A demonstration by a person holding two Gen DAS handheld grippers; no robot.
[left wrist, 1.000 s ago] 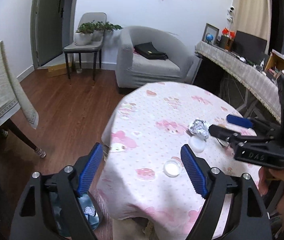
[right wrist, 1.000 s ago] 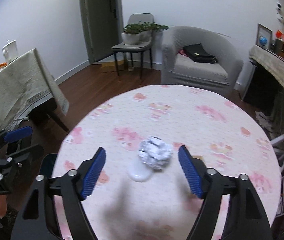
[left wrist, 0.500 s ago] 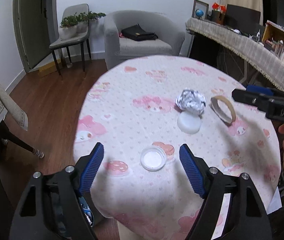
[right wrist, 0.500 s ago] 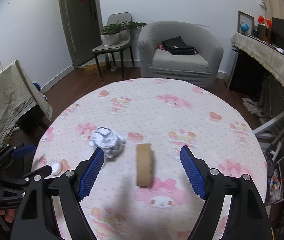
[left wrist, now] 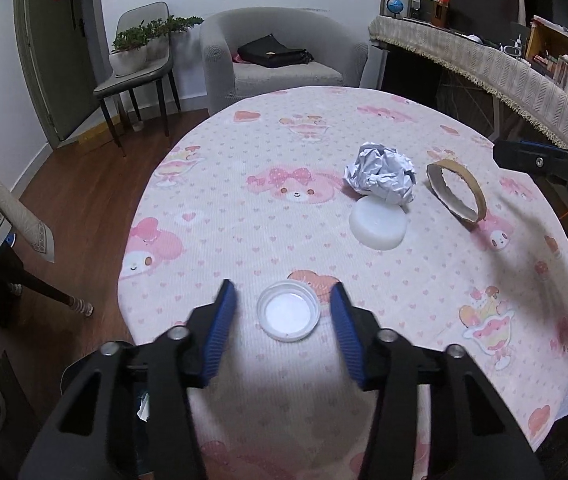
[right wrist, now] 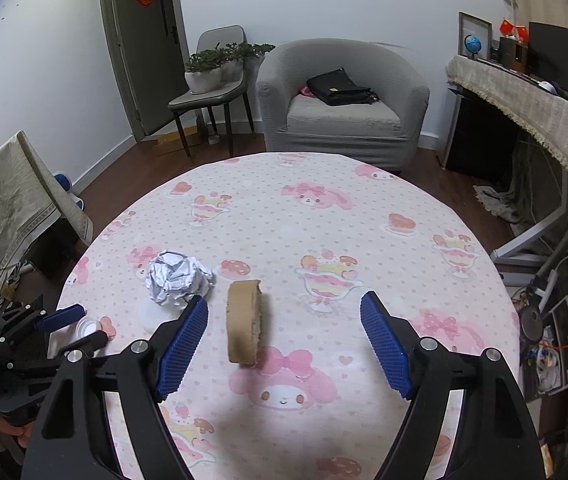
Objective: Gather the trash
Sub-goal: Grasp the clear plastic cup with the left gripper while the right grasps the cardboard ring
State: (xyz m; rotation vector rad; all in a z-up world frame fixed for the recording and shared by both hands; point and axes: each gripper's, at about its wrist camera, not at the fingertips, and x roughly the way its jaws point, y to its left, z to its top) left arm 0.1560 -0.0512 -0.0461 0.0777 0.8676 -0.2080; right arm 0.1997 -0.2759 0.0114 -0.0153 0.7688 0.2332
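Presently: nothing collected | left gripper (left wrist: 282, 300) jaws just closing around white lid (left wrist: 288, 315), not yet touching | right gripper (right wrist: 284, 316) spread wide, cardboard ring (right wrist: 245, 323) between | beside ring: crumpled paper (left wrist: 380, 177), white disc (left wrist: 378, 225) | four items outstanding.

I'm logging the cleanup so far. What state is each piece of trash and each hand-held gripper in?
Left hand-held gripper: open, jaws just been closing, straddling the cap.
Plastic cap: flat, hollow side up, untouched.
Right hand-held gripper: open, holding nothing.
Cardboard ring: standing on edge.
Crumpled paper ball: resting against the white disc.
White disc: lying flat.
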